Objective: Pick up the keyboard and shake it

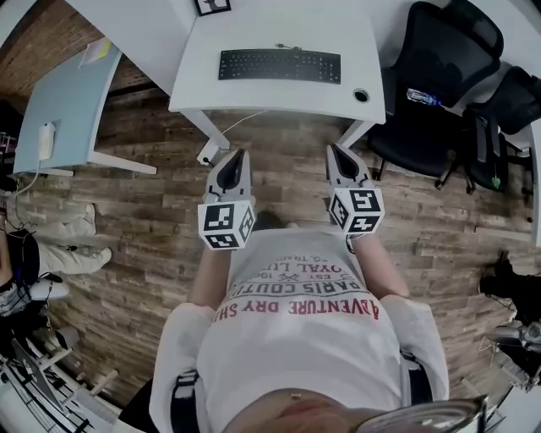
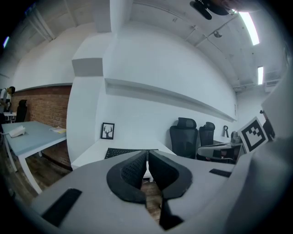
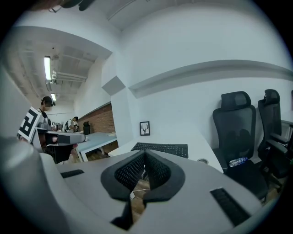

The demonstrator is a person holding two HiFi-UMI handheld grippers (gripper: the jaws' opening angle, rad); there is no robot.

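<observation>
At the far wall, white surface (image 1: 194, 76):
- One black keyboard (image 1: 280, 65), lying flat near the middle, long side parallel to the front edge. Nothing touches it.
- One round cable hole (image 1: 362, 95), near the surface's front right corner, to the right of the keyboard.
- One framed stag picture (image 1: 212, 6), upright against the wall behind the keyboard's left end.

Over the plank floor (image 1: 152, 211), in front of the surface:
- Left gripper (image 1: 239, 155), held by the person, pointing toward the surface and well short of it. Fingers (image 2: 132, 170) closed, tips pressed together, nothing between them, touching nothing.
- Right gripper (image 1: 336, 152), level with the left one and aimed the same way. Fingers (image 3: 128, 172) likewise closed tip to tip, empty, clear of the keyboard.

Right of the surface:
- Two black office chairs (image 1: 439, 59), side by side.
- One plastic bottle (image 1: 423, 97), lying on the nearer seat.

Left of the surface, well apart:
- One pale blue table (image 1: 68, 110), with a small white item on it, too small to make out.
</observation>
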